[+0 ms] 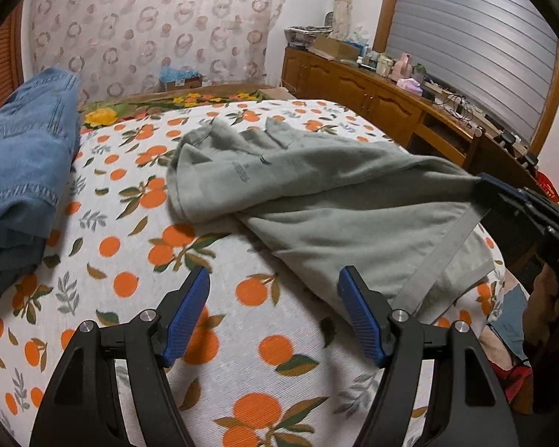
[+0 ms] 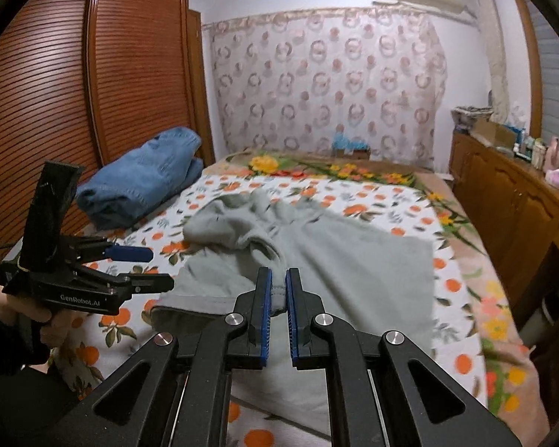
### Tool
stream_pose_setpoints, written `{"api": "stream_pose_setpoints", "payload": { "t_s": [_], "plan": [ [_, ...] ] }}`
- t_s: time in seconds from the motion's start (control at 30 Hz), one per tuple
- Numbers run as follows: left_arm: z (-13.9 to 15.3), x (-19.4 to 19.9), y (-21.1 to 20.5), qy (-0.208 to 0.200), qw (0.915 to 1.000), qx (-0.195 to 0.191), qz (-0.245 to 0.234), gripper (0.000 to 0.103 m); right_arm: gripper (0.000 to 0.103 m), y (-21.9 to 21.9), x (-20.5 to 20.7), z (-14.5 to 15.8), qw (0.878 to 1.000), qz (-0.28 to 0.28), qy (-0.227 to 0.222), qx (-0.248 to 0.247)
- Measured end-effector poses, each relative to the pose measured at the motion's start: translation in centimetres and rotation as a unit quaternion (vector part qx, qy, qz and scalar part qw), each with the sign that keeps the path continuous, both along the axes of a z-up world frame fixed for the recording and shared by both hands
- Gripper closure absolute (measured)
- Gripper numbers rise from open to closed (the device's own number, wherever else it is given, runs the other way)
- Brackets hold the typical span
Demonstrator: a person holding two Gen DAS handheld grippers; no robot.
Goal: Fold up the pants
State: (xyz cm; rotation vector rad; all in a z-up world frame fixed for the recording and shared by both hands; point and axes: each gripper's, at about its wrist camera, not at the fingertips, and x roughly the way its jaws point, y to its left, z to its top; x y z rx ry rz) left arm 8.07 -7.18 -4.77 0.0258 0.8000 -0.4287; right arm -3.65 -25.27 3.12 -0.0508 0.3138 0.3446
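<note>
Grey-green pants [image 1: 316,193] lie crumpled on the bed with the orange-print sheet [image 1: 212,335]; they also show in the right wrist view [image 2: 346,260]. My left gripper [image 1: 274,279] is open and empty, just above the sheet near the pants' near edge; it shows from the side in the right wrist view [image 2: 149,266]. My right gripper [image 2: 278,283] is shut on a hem of the pants and holds it lifted; it shows at the right in the left wrist view [image 1: 482,182].
Folded blue jeans [image 1: 22,171] sit at the bed's far left, also in the right wrist view [image 2: 145,178]. A wooden dresser [image 1: 384,93] with clutter runs along the right. A louvred wardrobe [image 2: 74,93] stands left of the bed.
</note>
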Motion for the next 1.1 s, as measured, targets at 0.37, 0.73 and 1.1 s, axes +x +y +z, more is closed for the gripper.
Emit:
{"api": "stream_pose_setpoints", "payload": {
  "t_s": [0.37,0.73,1.1],
  "plan": [
    [1.4,-0.4,-1.5,-0.013,0.9998,-0.007,-0.016,0.030,0.095,-1.7,-3.2,-0.3,0.999,-0.025,-0.025,0.013],
    [1.6,-0.8,-2.3,-0.013,0.9996,-0.005,-0.023,0.030,0.095,-2.1,-5.8,-1.4,0.998,-0.056,0.000,0.019],
    [1.5,-0.7,-2.8,-0.011,0.9996,-0.002,-0.026,0.030,0.095,-2.8,-6.3,-1.5,0.997,-0.073,0.032,0.024]
  ]
}}
